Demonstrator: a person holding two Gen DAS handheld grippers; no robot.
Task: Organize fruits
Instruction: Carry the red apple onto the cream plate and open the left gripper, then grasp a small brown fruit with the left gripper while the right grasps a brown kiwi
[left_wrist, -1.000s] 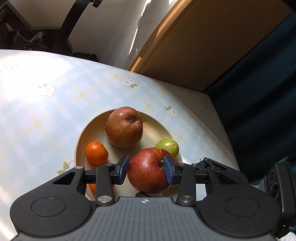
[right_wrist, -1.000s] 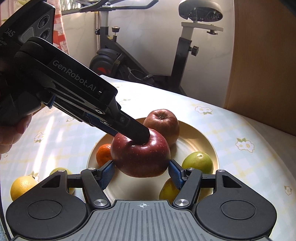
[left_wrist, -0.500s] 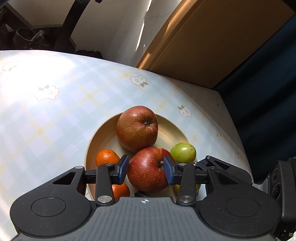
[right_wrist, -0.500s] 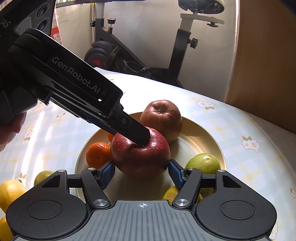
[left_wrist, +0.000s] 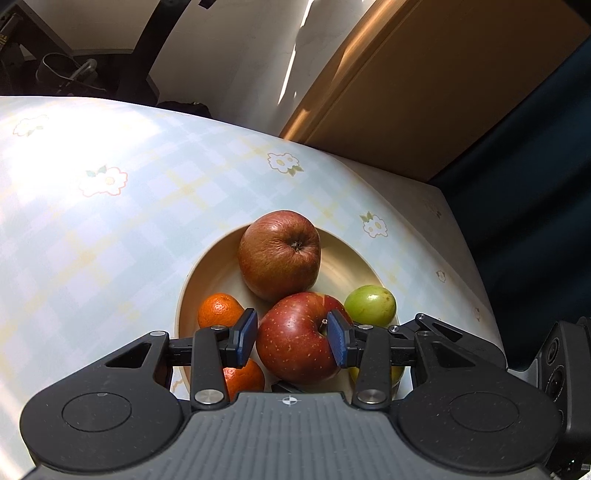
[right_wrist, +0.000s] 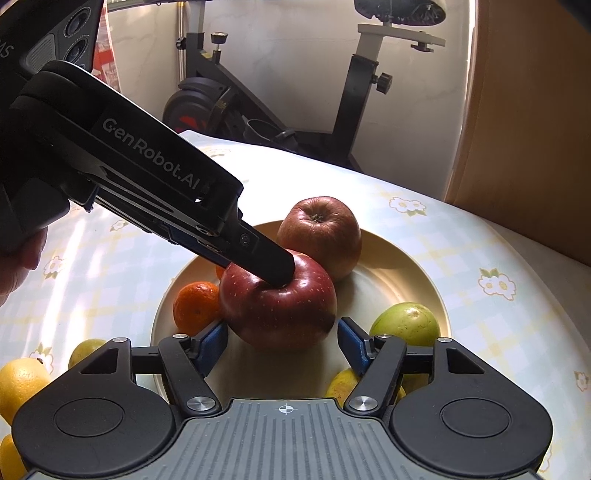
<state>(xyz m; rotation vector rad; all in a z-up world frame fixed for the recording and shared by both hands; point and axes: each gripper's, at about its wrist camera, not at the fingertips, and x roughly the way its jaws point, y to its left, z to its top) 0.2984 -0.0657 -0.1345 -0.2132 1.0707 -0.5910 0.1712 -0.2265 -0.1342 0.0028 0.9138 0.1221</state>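
the left gripper (left_wrist: 291, 341) is clamped on the glossy dark red apple (left_wrist: 297, 338), blue pads pressed to its two flanks, so the fruit is carried rather than resting free. it sits low over the round cream-coloured plate (left_wrist: 343, 258), just at 6 o'clock of the duller, wrinkled brownish-red apple (left_wrist: 279, 254), apparently to be set down in the bare middle of the plate. whether its underside already touches the plate cannot be told.

in the right wrist view the right gripper (right_wrist: 282, 345) waits with its jaws spread wide on either side of the same apple without touching it, probably ready to steady or take it.

around the plate's rim the fruits are sorted loosely: a small orange mandarin (left_wrist: 219, 310) at 9 o'clock of the held apple, a second mandarin (left_wrist: 245, 376) near 7 o'clock, and a smooth green round fruit (left_wrist: 371, 304) at 2 o'clock. yellow lemons (right_wrist: 20, 387) lie off the plate on the pale checked, flower-printed worktop (left_wrist: 110, 229), not yet gathered.

against a second ago, the plate and fruits sit lower and nearer the right in the left wrist view, and the second mandarin shows more fully. the grip on the apple is unchanged, and the right gripper's opening is the same.
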